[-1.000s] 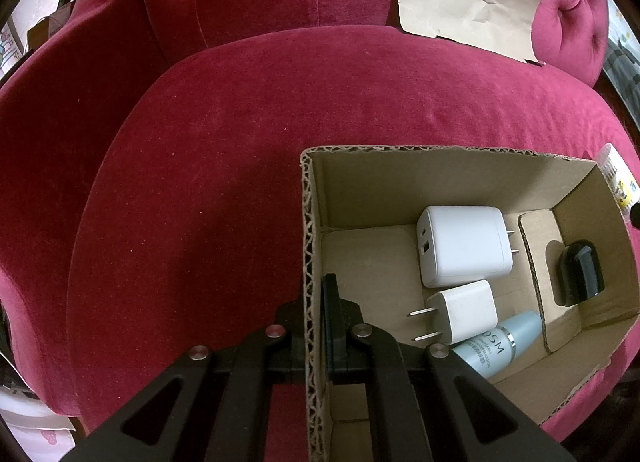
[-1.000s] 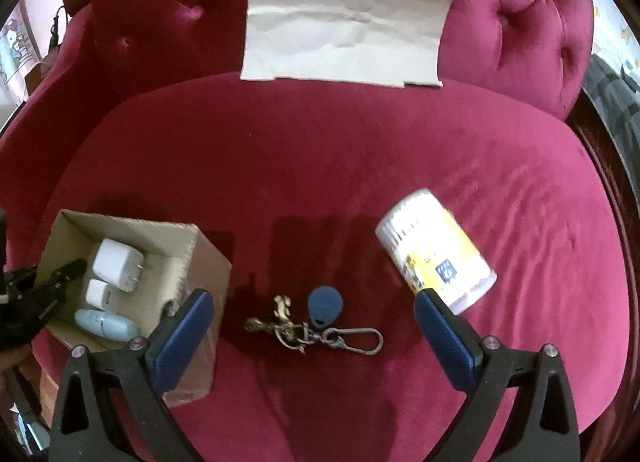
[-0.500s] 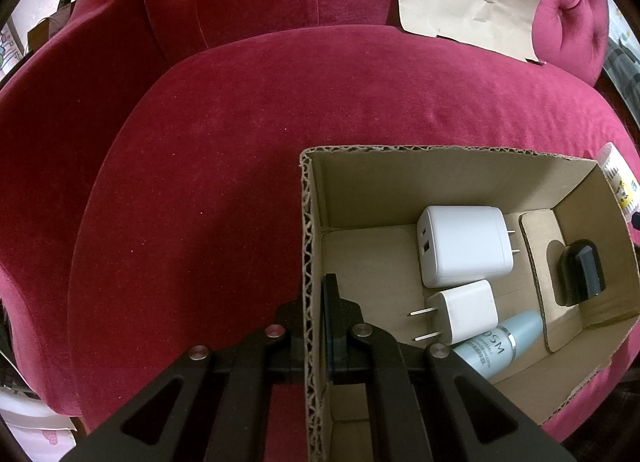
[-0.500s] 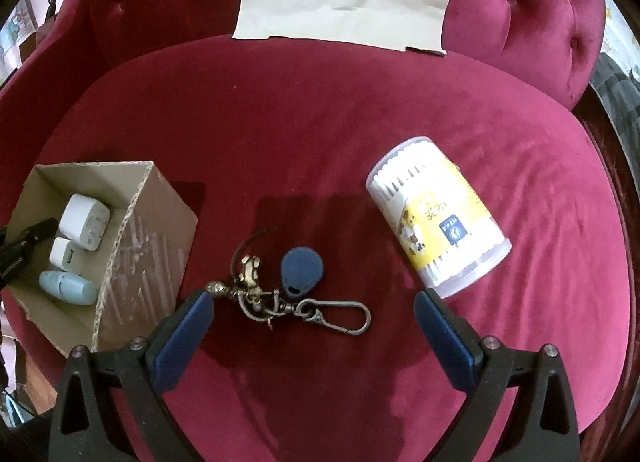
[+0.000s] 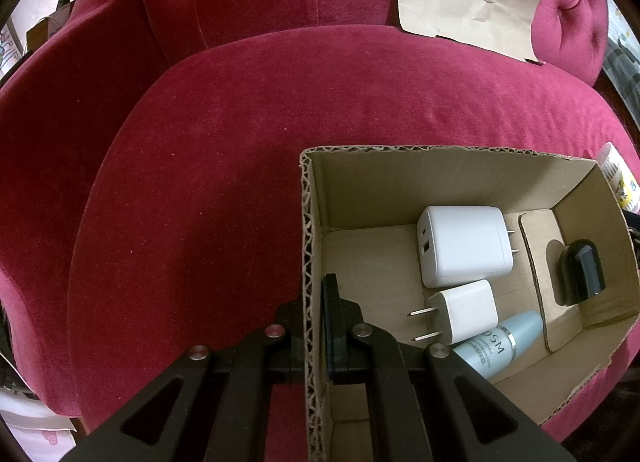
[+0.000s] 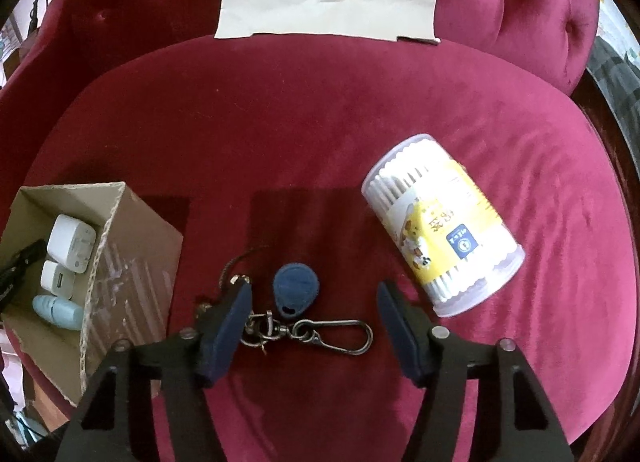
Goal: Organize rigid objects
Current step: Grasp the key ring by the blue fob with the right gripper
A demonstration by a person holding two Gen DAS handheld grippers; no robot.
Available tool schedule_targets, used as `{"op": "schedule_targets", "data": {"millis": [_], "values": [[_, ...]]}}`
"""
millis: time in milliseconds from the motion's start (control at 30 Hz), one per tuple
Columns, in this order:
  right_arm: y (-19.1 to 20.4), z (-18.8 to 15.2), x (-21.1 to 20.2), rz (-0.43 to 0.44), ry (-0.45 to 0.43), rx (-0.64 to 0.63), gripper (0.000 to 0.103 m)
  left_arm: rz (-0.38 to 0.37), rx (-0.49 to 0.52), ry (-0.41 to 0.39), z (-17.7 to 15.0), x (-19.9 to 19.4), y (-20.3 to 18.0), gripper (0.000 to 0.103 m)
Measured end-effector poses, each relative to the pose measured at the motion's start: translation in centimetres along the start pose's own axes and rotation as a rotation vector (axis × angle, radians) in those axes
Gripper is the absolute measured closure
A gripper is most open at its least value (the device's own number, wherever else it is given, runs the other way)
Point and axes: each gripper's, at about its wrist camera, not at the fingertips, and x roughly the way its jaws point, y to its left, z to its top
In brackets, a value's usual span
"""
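Keyring (image 6: 304, 326) with blue fob, flat on red sofa cushion (image 6: 320, 122) | right tongs (image 6: 314, 320) apart, just been closing, astride keyring, pads not touching | left tongs (image 5: 316, 326) clamped on cardboard box (image 5: 308, 262) wall | bottle (image 5: 500, 342) inside box lettered "MSO" | cotton-swab tub (image 6: 440, 230) right of keyring, label writing unreadable

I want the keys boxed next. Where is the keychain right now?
In the right wrist view, the keychain lies on the red cushion, between the cardboard box and the cotton swab tub.

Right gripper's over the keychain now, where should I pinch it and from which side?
Take the keychain from above at its ring cluster beside the blue fob. It lies flat on the cushion, and the right gripper, jaws just closing, already straddles it untouched.
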Motion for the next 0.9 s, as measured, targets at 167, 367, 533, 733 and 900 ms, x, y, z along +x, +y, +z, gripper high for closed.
{"op": "schedule_targets", "data": {"millis": [167, 367, 533, 733, 900], "values": [[0.2, 0.6, 1.2, 0.004, 0.019, -0.002, 0.051, -0.001, 0.0, 0.0, 0.0, 0.0, 0.0, 0.099], [0.6, 1.4, 2.1, -0.007, 0.025, -0.017, 0.061, 0.0, 0.0, 0.0, 0.0, 0.0, 0.0, 0.099], [1.6, 1.2, 2.0, -0.018, 0.022, -0.033, 0.075, 0.0, 0.0, 0.0, 0.0, 0.0, 0.0, 0.099], [1.2, 0.4, 0.9, -0.011, 0.009, -0.016, 0.075, -0.001, 0.0, 0.0, 0.0, 0.0, 0.0, 0.099], [0.4, 0.5, 0.3, -0.006, -0.008, -0.011, 0.075, 0.001, 0.001, -0.001, 0.0, 0.0, 0.0, 0.099]]}}
